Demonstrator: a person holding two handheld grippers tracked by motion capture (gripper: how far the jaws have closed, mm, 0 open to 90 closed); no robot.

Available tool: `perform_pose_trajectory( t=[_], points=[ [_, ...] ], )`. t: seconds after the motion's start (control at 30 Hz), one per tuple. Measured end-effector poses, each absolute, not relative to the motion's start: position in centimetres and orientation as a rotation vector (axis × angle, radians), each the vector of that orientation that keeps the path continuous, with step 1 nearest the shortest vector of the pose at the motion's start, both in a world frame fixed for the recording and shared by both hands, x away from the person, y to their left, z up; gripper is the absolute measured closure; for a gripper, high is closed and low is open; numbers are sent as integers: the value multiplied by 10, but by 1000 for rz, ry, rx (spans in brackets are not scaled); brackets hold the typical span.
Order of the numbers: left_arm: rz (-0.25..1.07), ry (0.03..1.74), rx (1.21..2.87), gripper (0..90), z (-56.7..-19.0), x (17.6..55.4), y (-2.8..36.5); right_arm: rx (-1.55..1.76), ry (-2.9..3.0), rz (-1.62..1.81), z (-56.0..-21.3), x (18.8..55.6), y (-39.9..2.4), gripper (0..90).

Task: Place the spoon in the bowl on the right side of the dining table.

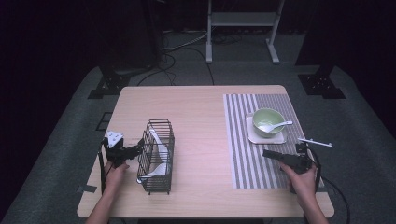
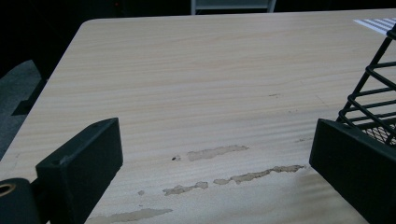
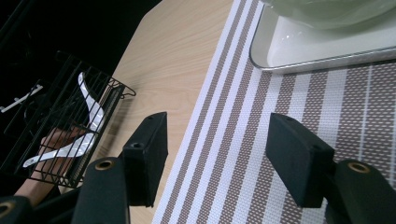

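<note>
My spread, empty right tongs (image 1: pixel 265 153) could clip the white square saucer (image 1: pixel 280 138) under the pale green bowl (image 1: pixel 268 120) at right-centre; the left tongs (image 1: pixel 139 148), also spread, could shove the black wire basket (image 1: pixel 157 156).

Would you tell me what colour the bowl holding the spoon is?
Pale green bowl, clearest in the high view.

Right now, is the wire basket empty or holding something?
Holding something: two white spoons lie inside the wire basket, seen through its bars.
</note>
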State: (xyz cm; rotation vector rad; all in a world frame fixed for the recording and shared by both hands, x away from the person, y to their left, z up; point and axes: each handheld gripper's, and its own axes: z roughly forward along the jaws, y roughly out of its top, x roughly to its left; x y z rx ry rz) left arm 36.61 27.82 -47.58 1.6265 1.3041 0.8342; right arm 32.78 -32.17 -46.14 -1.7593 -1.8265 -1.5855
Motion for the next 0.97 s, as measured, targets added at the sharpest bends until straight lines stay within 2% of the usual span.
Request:
perform_pose_trajectory(
  t=[0.97],
  points=[
    [822,1314,1619,16,-476,367,279,-1669,-1896,-1631,-469,305,-296,366]
  ],
)
